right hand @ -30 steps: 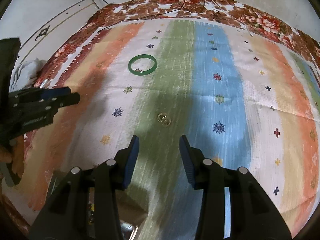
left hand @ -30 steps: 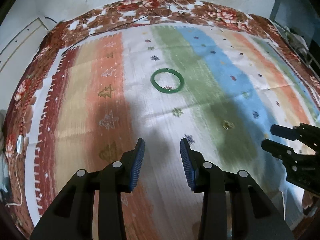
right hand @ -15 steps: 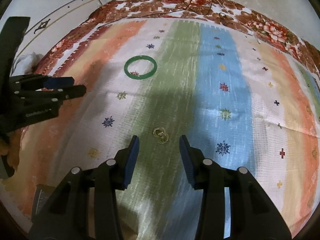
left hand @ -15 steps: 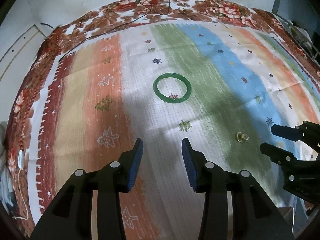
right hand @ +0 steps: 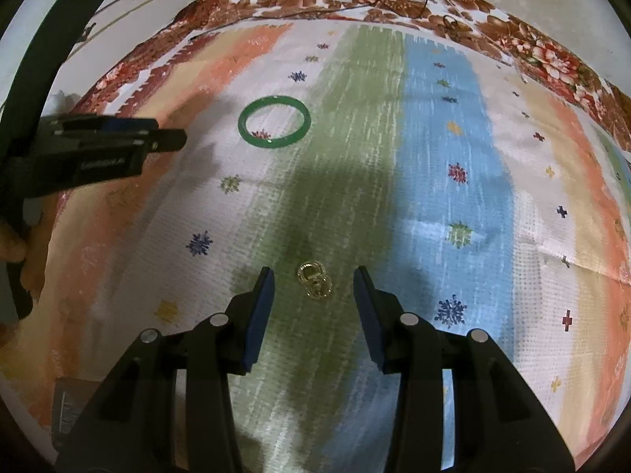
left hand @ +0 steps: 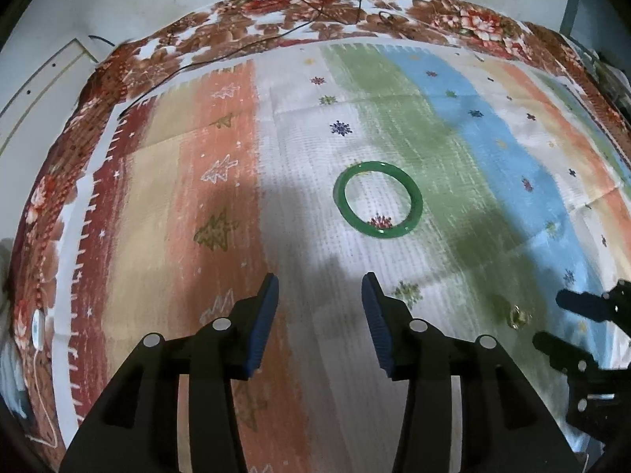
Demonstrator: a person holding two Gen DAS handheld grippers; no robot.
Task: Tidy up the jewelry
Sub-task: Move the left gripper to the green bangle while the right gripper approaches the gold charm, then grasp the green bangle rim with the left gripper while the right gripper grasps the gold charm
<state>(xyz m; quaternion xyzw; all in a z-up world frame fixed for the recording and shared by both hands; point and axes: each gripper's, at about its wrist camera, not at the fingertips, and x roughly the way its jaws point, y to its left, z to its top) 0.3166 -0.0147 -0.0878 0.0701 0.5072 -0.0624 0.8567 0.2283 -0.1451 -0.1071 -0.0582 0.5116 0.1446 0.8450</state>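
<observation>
A green bangle (left hand: 378,200) lies flat on the striped cloth, ahead and a little right of my left gripper (left hand: 320,289), which is open and empty. The bangle also shows in the right wrist view (right hand: 274,125), far ahead to the left. Small gold rings (right hand: 314,279) lie joined on the green stripe, just between the fingertips of my right gripper (right hand: 314,280), which is open around them. The rings show in the left wrist view (left hand: 518,316), next to the right gripper (left hand: 568,323).
The striped cloth (left hand: 493,149) covers a floral blanket (left hand: 347,12) with thin black cables (left hand: 276,35) at the far edge. A dark box (right hand: 73,406) sits at the near left edge in the right wrist view. A white device (left hand: 38,325) lies at the left edge.
Both grippers have moved forward. The bangle is nearer to the left gripper. The gold rings have come from ahead of the right gripper to between its fingertips.
</observation>
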